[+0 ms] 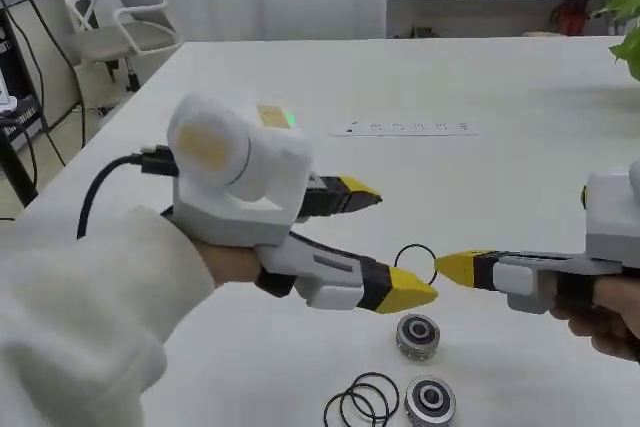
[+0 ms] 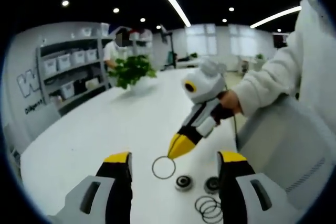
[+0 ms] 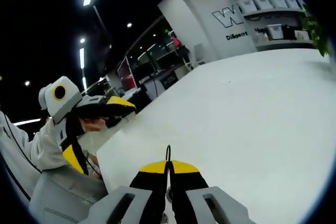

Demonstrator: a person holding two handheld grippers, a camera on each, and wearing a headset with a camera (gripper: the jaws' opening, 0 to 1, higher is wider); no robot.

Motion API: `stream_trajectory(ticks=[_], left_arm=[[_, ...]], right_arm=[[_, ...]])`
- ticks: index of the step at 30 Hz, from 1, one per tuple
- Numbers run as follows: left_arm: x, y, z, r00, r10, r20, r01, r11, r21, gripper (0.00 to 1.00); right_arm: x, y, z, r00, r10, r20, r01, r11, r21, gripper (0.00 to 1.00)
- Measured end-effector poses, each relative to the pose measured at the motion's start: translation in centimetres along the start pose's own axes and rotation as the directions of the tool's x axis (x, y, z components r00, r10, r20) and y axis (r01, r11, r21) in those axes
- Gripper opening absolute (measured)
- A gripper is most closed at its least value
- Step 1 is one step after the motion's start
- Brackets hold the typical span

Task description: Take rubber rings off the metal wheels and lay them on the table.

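Fig.: R gripper (image 1: 447, 267), jaws pressed together, pinches a black rubber ring (image 1: 414, 247) just over the table (image 1: 480, 97). L gripper (image 1: 400, 245) is spread, empty. Lower the ring flat beside the loose rings (image 1: 362, 399), clear of the metal wheels (image 1: 417, 335), then release.

Opposed gripper views, shared rubber ring (image 2: 164, 178)

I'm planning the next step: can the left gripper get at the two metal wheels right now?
Probably yes: the left gripper is open and empty, the wheels lie uncovered ahead of it, and the right gripper, shut on a ring, sits higher.
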State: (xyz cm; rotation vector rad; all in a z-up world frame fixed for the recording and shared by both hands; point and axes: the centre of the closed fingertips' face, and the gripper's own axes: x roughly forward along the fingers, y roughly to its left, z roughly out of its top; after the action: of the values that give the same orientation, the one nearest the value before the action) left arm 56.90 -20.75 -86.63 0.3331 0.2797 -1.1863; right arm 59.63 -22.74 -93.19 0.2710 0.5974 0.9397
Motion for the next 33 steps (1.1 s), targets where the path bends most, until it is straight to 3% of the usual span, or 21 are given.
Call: stream_trajectory(ticks=[6,14,21,26,33], left_arm=[[-2.2,-0.4,2.5,0.9993,0.007,0.036,-0.009,0.998,0.060,0.69],[-5.4,-0.9,2.6,0.9998,0.017,-0.010,-0.016,0.990,0.137,0.73],[-8.3,-1.2,1.2,0.9972,0.060,-0.044,-0.052,0.988,0.147,0.73],[-10.6,-1.1,-0.5,0.9915,0.110,-0.070,-0.101,0.988,0.120,0.73],[-12.5,-1.1,-2.7,0.9832,0.158,-0.092,-0.152,0.986,0.069,0.74]], right_arm=[[-0.1,0.8,0.9,0.9990,0.029,0.033,-0.029,1.000,0.009,0.00],[-0.1,1.4,1.2,0.9978,0.054,0.038,-0.054,0.999,-0.007,0.00],[-0.2,2.3,1.8,0.9925,0.103,0.066,-0.103,0.995,-0.010,0.00],[0.0,2.6,1.4,0.9933,0.108,0.042,-0.108,0.994,-0.012,0.00],[0.3,3.5,0.9,0.9898,0.142,0.017,-0.142,0.990,0.001,0.00]])
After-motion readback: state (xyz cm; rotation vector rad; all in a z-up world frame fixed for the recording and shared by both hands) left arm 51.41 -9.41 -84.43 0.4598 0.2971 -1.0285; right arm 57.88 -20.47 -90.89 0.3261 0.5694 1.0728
